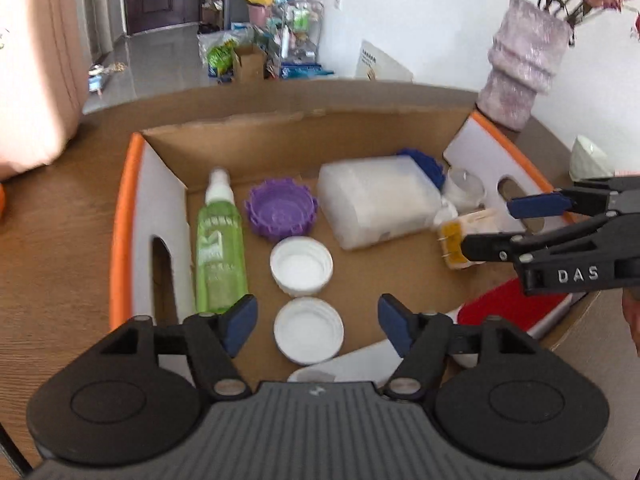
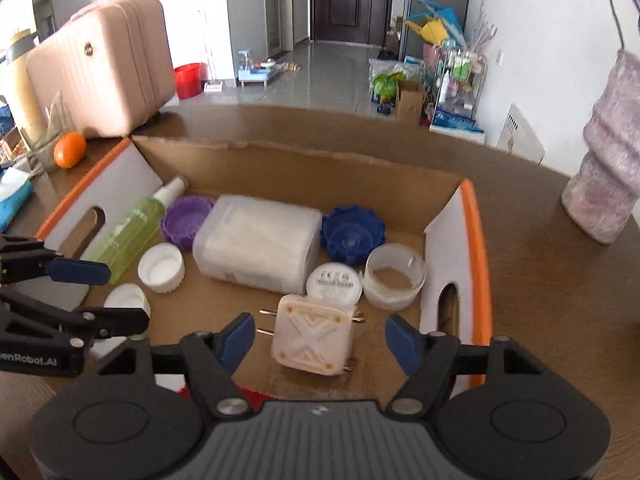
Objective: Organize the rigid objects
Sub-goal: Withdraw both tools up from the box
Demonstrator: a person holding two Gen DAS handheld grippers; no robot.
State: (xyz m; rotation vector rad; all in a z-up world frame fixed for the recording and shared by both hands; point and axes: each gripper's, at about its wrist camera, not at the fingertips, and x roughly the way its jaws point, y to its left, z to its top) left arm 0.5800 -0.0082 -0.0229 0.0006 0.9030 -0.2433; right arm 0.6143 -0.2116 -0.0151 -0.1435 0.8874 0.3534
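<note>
Now both grippers hover over the cardboard box (image 2: 304, 168), fingers apart and holding nothing. The left gripper (image 1: 318, 322) frames a white cap (image 1: 308, 334); the right gripper (image 2: 320, 340) frames the cream plug block (image 2: 312, 338). Lower straight, centre each, then close gently.

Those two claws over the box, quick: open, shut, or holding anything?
Left gripper: open, holding nothing, a white cap lying between its fingers.
Right gripper: open, holding nothing, a cream square block between its fingers.
</note>
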